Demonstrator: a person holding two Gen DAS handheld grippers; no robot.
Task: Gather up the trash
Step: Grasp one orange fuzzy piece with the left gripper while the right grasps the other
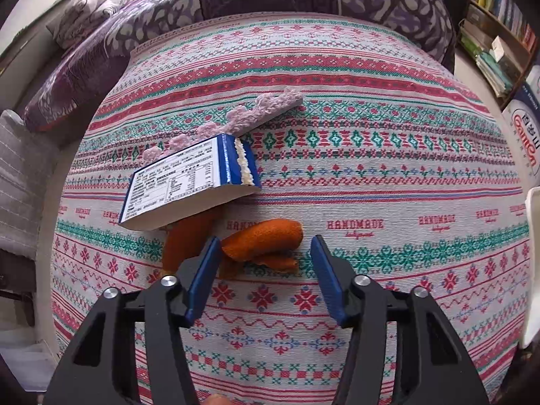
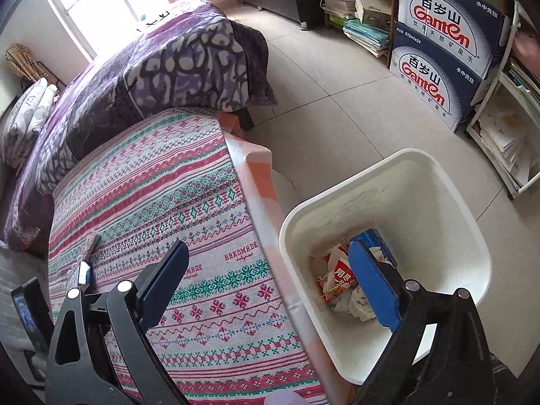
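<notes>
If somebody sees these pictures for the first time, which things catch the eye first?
First the orange peel on the patterned tablecloth, lying between the fingers of the left gripper. Just behind it lies a blue box. In the right view, a white bin stands on the floor beside the table, with wrappers inside.

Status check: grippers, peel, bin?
Left hand-held gripper open astride orange peel, not clamped. Right hand-held gripper open, empty, above table edge. Blue box overlaps peel. Bin part-filled.
</notes>
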